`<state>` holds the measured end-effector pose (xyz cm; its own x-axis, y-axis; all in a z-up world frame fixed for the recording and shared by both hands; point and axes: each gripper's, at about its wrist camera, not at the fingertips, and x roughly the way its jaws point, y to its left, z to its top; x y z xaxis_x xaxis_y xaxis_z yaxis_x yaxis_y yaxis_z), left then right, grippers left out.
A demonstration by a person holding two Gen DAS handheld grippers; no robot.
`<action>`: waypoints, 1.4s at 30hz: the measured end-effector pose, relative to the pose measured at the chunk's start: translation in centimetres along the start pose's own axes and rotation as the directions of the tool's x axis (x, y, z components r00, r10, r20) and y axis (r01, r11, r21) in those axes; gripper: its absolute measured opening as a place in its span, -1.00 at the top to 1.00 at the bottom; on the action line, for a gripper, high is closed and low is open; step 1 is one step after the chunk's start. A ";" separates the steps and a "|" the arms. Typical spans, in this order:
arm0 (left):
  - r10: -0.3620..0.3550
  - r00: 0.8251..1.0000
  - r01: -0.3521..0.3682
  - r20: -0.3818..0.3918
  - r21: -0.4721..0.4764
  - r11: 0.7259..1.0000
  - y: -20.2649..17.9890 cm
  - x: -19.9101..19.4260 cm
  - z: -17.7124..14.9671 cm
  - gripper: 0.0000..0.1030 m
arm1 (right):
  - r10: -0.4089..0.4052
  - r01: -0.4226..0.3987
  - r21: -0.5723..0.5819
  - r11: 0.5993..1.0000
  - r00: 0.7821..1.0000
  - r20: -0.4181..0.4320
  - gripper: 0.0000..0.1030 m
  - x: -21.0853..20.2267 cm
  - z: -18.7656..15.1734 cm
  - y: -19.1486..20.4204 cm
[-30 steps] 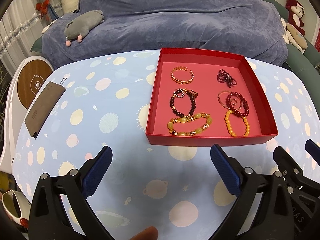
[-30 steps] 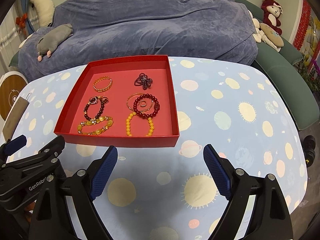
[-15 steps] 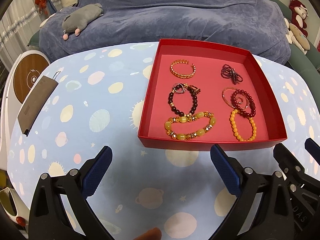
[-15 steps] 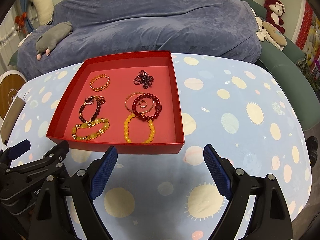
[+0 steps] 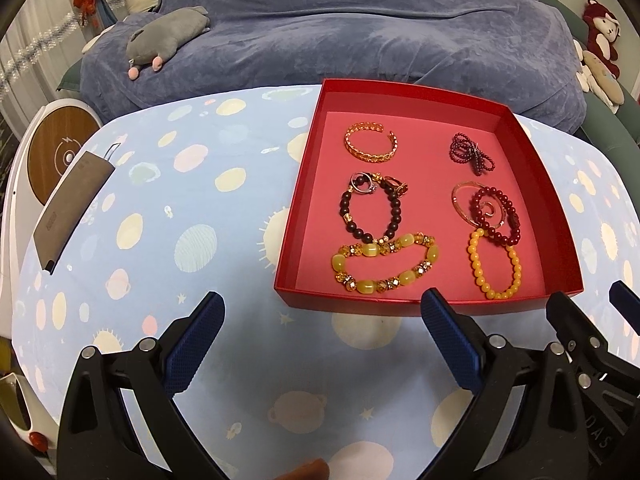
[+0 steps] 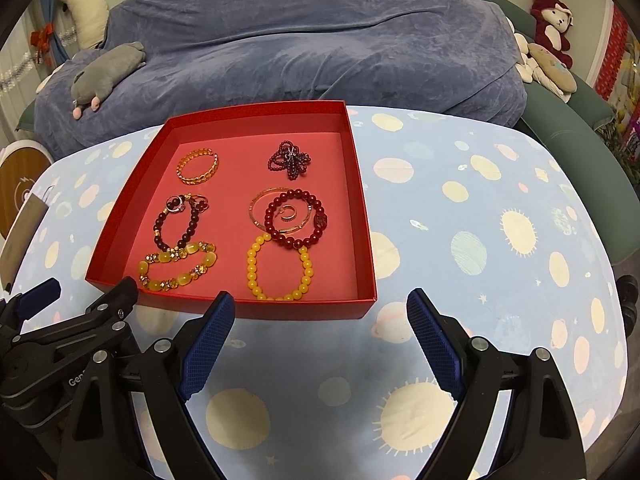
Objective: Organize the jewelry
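A red tray (image 5: 306,184) (image 6: 362,208) sits on the planet-print tablecloth. It holds a gold bangle (image 5: 371,145), a dark bead cluster (image 5: 472,154), a dark bead bracelet with rings (image 5: 370,208), a red bead bracelet over a thin gold hoop (image 5: 494,214), a yellow stone bracelet (image 5: 384,266) and an orange bead bracelet (image 5: 494,264). My left gripper (image 5: 322,340) is open and empty just before the tray's near edge. My right gripper (image 6: 320,332) is open and empty at the tray's near right corner.
A grey pouch (image 5: 70,204) lies at the table's left edge beside a white round device (image 5: 60,152). A blue covered sofa (image 5: 360,32) with plush toys stands behind the table. The left gripper also shows in the right wrist view (image 6: 64,320).
Both grippers have moved forward toward the tray, which now looks larger and nearer. Both stay open.
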<state>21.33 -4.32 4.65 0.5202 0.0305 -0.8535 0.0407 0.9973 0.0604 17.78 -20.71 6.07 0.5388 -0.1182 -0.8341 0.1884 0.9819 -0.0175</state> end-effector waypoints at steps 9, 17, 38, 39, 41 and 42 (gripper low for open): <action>0.000 1.000 0.000 0.004 0.000 1.000 -0.1 -0.2 0.0 -0.83 | 0.003 -0.003 0.002 1.000 1.000 0.006 -0.63 0.0 0.2 0.0; 0.002 1.000 -0.002 0.011 0.010 1.000 -0.4 -0.5 0.2 -0.83 | 0.002 -0.002 0.002 1.000 1.000 0.011 -0.63 -0.2 0.1 -0.1; -0.004 1.000 0.003 0.021 0.023 1.000 -0.8 -0.6 0.1 -0.83 | 0.007 -0.007 0.003 1.000 1.000 0.014 -0.63 -0.5 0.1 -0.6; -0.003 1.000 0.003 0.023 0.024 1.000 -0.8 -0.6 0.1 -0.83 | 0.007 -0.008 0.004 1.000 1.000 0.016 -0.63 -0.5 0.1 -0.6; -0.004 1.000 0.003 0.025 0.022 1.000 -0.7 -0.8 0.1 -0.83 | 0.008 -0.008 0.002 1.000 1.000 0.014 -0.63 -0.5 0.1 -0.6; -0.003 1.000 0.002 0.027 0.023 1.000 -0.7 -0.8 0.1 -0.83 | 0.007 -0.007 0.002 1.000 1.000 0.013 -0.63 -0.5 0.1 -0.6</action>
<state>20.95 -5.09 5.37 0.5427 0.0258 -0.8396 0.0614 0.9956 0.0703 17.46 -21.24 6.53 0.5506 -0.1131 -0.8271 0.1861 0.9825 -0.0104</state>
